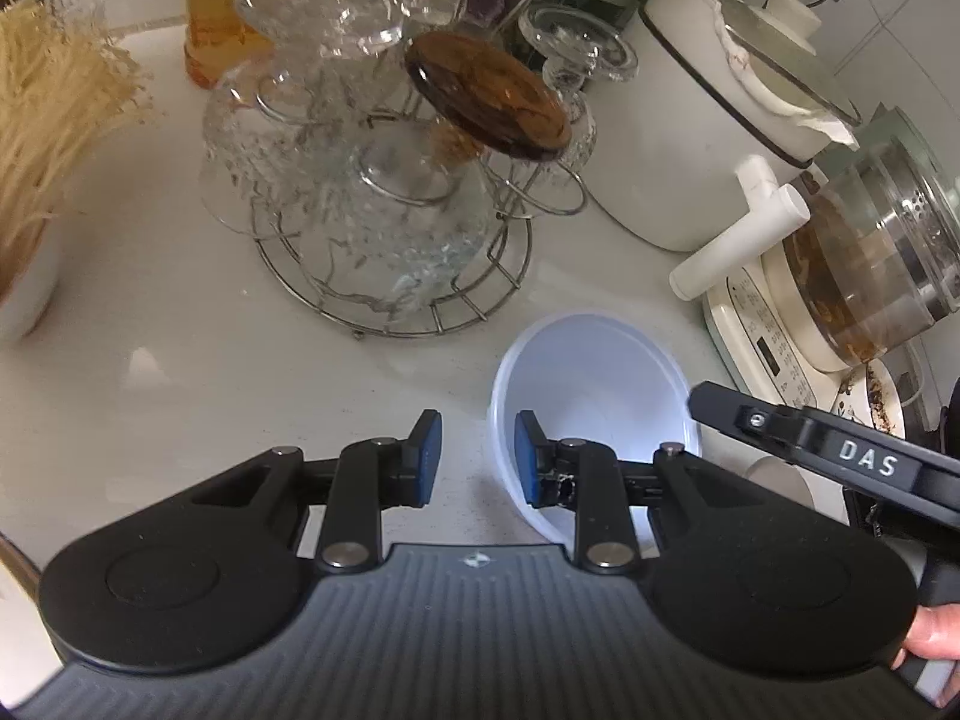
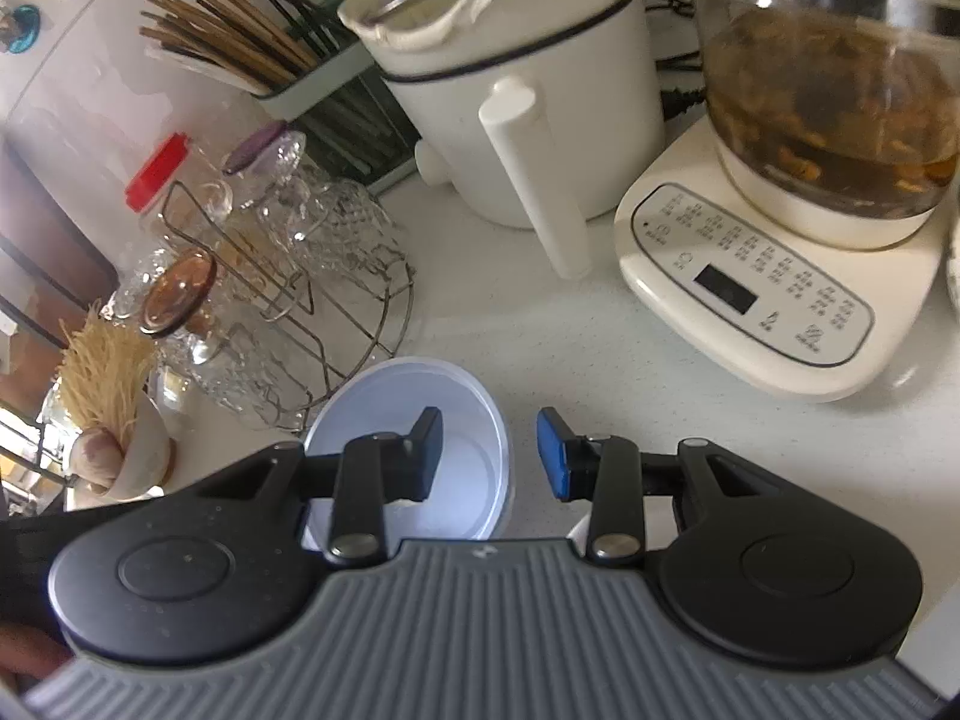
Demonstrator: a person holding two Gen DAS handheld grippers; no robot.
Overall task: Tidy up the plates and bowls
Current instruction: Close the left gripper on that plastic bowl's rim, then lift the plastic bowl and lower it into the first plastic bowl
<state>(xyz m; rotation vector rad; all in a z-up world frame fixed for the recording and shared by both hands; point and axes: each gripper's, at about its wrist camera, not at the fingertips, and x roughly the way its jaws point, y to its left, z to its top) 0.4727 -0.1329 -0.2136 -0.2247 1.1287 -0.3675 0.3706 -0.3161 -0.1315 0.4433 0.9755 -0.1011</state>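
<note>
A white plastic bowl (image 1: 594,384) stands upright on the white counter. My left gripper (image 1: 478,459) is open; its right finger reaches inside the bowl's left rim and its left finger stays outside. In the right wrist view the same bowl (image 2: 462,420) lies under my right gripper (image 2: 489,456), which is open with its left finger over the bowl and its right finger outside the rim. The right gripper's finger also shows in the left wrist view (image 1: 738,420) at the bowl's right edge.
A round wire rack (image 1: 384,228) with upturned glass bowls and an amber lid (image 1: 486,99) stands behind the bowl. A white pot (image 2: 510,96), a kettle on a cream base (image 2: 774,276), a chopstick holder (image 2: 252,54) and dried grass in a pot (image 1: 54,102) crowd the counter.
</note>
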